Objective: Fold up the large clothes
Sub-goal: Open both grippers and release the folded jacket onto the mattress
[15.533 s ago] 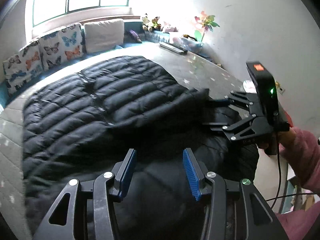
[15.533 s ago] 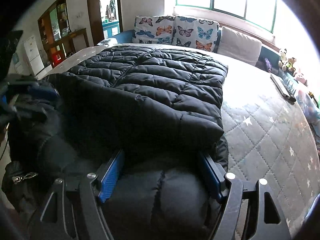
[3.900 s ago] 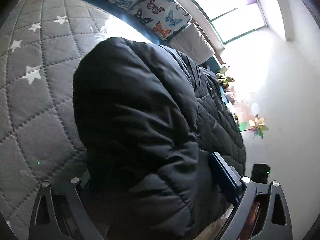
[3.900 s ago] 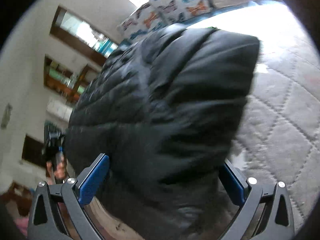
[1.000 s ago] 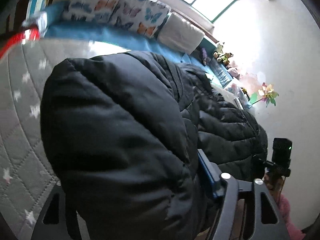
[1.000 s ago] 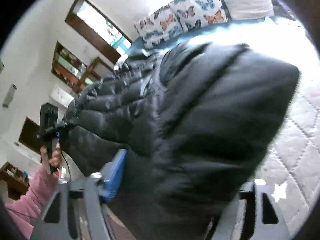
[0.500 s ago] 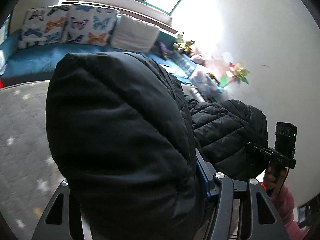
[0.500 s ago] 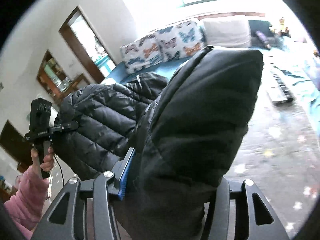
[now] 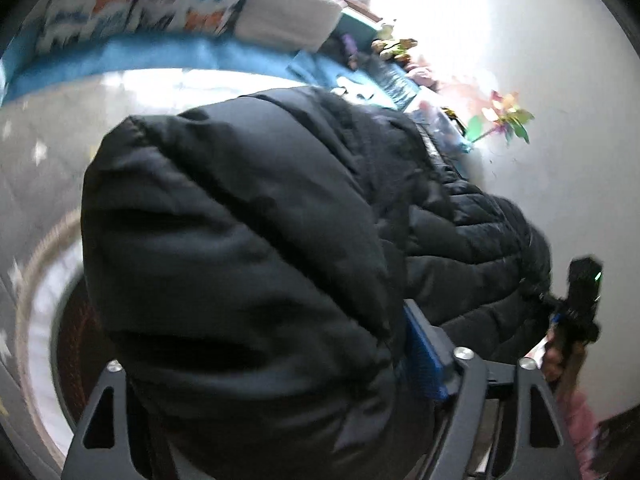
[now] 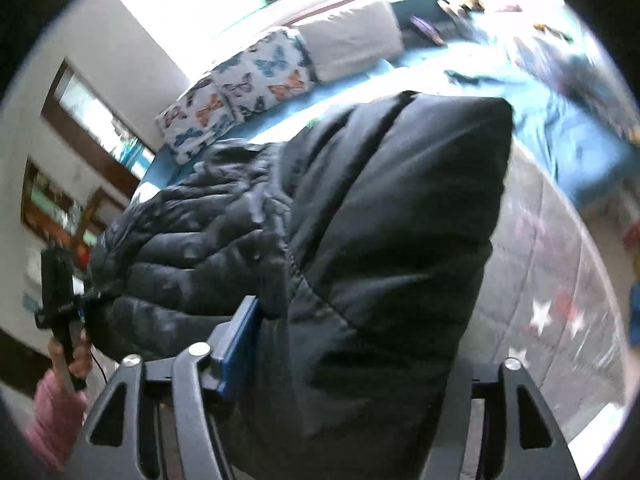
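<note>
Black quilted padding fills both sets of tongs: the left gripper [image 9: 276, 384] and right gripper [image 10: 352, 364] each have a thick fold of the puffer jacket [image 9: 240, 240] between widening jaws, blue pads still against it. It hangs lifted above the grey star-quilted bed [image 10: 552, 264] (blocking most of each view). Butterfly cushions [image 10: 240, 96] sit behind. Each hand [image 10: 76, 354] grips its handle, angled downward.

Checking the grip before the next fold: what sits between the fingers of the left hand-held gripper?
A thick fold of the black quilted puffer jacket fills the left hand-held gripper, whose jaws are opening; the left wrist view shows it.
</note>
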Demonstrator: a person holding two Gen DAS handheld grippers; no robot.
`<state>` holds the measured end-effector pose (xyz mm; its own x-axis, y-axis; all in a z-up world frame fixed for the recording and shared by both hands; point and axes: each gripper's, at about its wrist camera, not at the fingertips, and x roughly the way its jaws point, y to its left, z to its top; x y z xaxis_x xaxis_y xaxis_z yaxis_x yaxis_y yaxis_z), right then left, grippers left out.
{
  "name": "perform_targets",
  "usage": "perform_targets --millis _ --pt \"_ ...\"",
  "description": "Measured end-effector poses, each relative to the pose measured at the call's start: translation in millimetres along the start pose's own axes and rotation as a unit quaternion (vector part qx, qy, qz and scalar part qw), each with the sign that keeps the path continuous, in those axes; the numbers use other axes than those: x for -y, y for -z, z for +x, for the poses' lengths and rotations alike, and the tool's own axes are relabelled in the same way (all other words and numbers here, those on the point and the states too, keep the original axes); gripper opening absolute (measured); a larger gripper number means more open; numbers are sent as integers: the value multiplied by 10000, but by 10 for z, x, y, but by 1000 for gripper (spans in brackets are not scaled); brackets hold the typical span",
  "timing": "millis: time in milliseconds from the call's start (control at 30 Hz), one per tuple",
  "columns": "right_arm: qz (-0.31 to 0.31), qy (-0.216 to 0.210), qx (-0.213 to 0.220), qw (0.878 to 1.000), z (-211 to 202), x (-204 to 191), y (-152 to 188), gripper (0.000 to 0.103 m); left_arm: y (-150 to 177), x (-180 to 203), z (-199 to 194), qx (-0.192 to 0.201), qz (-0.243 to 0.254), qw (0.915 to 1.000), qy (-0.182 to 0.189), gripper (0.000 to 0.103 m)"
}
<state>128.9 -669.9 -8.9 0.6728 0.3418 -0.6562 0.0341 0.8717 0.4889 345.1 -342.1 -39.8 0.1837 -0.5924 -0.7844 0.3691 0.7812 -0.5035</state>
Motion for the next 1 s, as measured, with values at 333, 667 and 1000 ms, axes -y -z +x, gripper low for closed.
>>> perform_targets --millis 333,667,1000 --pt "-113 829 59 9965 -385 -35 -57 85 -157 -433 -550 421 -350 9985 -51 91" --pt "-650 1443 422 9865 -164 -503 -351 86 -190 149 -1282 1377 740 9869 -388 91" --pt "-348 1500 485 9869 292 -427 -572 86 -327 381 -237 723 1167 9887 -606 89"
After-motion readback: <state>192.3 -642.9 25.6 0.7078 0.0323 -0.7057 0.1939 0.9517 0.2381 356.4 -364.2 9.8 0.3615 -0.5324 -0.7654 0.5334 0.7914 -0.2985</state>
